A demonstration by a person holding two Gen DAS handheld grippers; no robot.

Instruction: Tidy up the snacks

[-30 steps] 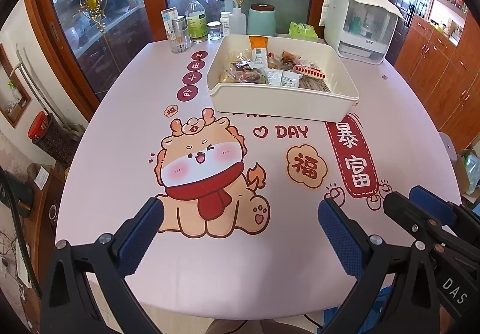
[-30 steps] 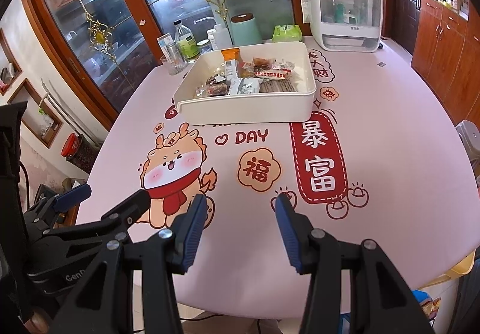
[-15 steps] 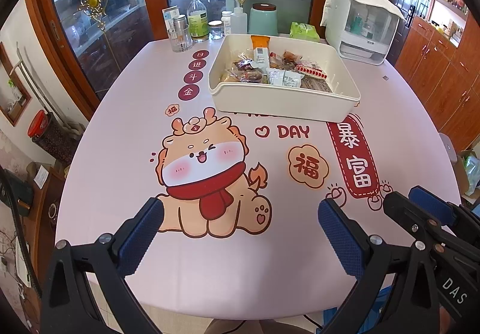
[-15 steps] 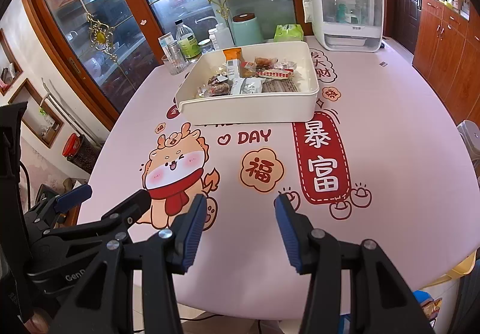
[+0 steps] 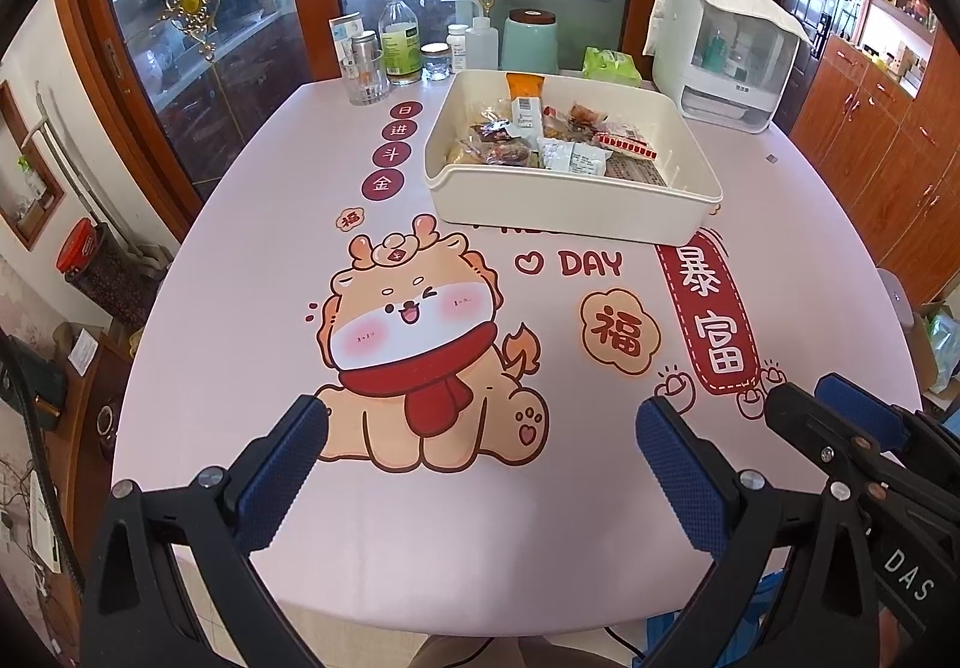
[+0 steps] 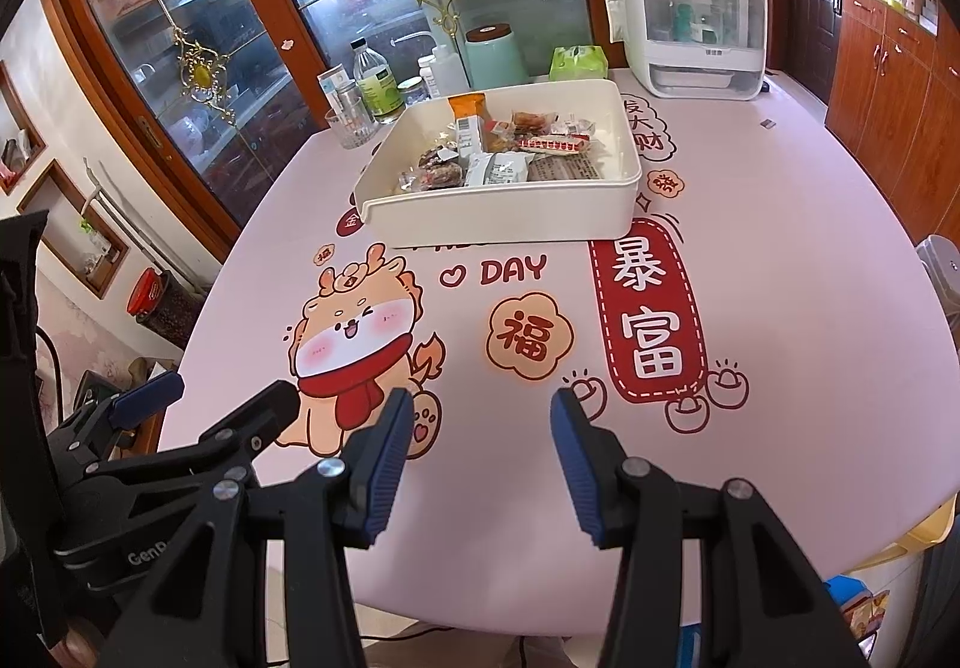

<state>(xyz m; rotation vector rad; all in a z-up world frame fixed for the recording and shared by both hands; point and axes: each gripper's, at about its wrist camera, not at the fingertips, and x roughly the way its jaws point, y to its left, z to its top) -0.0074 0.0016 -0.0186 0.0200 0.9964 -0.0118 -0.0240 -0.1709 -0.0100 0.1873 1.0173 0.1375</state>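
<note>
The snack tray (image 6: 498, 215) is seen well ahead at 12 o'clock of the empty, moderately spread right tool (image 6: 480, 446).

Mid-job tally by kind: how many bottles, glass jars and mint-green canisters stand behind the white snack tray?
Bottles: 3 (clear green-labelled bottle, small white pill bottle, white squeeze bottle)
Clear glass jar: 1
Mint-green canister: 1
Total: 5

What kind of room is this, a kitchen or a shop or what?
Most likely a home dining room. A large table with a cartoon-print cover holds a white bin of packaged snacks, glass-fronted wooden cabinets stand behind it, and a small countertop appliance sits at the far edge.
</note>
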